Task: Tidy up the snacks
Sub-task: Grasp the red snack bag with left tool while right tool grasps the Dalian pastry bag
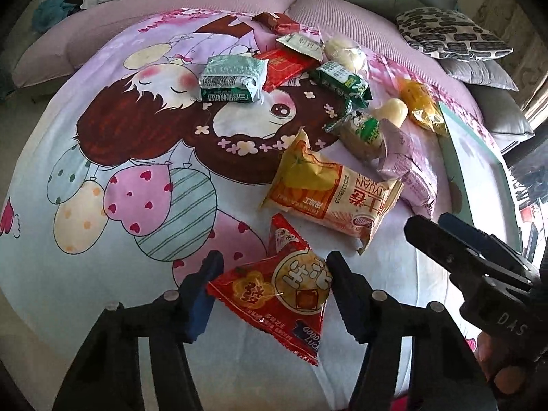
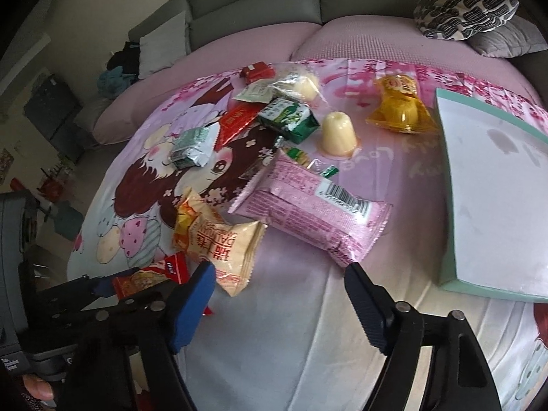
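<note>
Several snack packets lie on a cartoon-print sheet (image 1: 102,178). My left gripper (image 1: 272,267) is open, its fingers on either side of a red triangular packet (image 1: 274,294), which also shows in the right wrist view (image 2: 150,275). Beyond it lie an orange-and-cream bag (image 1: 328,191) (image 2: 219,239) and a pink packet (image 1: 407,167) (image 2: 308,209). My right gripper (image 2: 279,277) is open and empty, just short of the pink packet. It shows at the right of the left wrist view (image 1: 435,229). A teal-rimmed box (image 2: 493,188) lies to the right.
Farther back lie green packets (image 1: 233,78) (image 2: 287,120), a red flat packet (image 1: 284,66), pale jelly cups (image 2: 337,133), a yellow packet (image 2: 400,106) and a small brown packet (image 1: 274,22). Patterned and grey cushions (image 1: 452,34) sit at the far right against a grey sofa back (image 2: 253,3).
</note>
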A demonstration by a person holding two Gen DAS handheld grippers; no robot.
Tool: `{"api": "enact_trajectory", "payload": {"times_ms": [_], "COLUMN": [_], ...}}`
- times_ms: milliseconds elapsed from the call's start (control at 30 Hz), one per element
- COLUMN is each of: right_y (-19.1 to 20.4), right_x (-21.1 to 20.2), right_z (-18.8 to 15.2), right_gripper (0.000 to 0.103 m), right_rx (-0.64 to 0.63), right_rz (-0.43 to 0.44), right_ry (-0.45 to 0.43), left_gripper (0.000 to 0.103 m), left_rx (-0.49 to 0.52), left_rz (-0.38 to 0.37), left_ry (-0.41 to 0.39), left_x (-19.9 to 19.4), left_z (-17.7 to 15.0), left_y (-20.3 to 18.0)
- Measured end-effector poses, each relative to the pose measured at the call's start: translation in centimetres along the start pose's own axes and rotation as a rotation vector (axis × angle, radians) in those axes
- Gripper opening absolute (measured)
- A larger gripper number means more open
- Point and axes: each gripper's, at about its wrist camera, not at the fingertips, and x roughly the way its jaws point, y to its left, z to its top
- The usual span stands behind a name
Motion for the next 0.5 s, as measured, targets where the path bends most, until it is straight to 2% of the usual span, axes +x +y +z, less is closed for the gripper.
{"api": "enact_trajectory", "payload": {"times_ms": [167,367,500], "right_y": [0.5,1.0,1.4], "right_x": [0.1,1.3,2.0], "right_z": [0.2,0.4,0.7], "right_gripper": [0.071,0.063,0.061], "right_rx": [-0.008,0.000,0.014], "right_rz": [0.036,0.093,0.130], "right_ry": [-0.001,0.044,0.058], "left_gripper": [0.062,0.062,0.062], "left_rx": [-0.017,-0.050,-0.073], "left_rz": [-0.002,-0.011,0.022], "left_ry": [-0.022,-0.060,-0.080], "left_x": [-0.6,-1.8,-2.5], "left_z": [0.0,0.1,0.2], "left_y": [0.5,1.5,2.3]}}
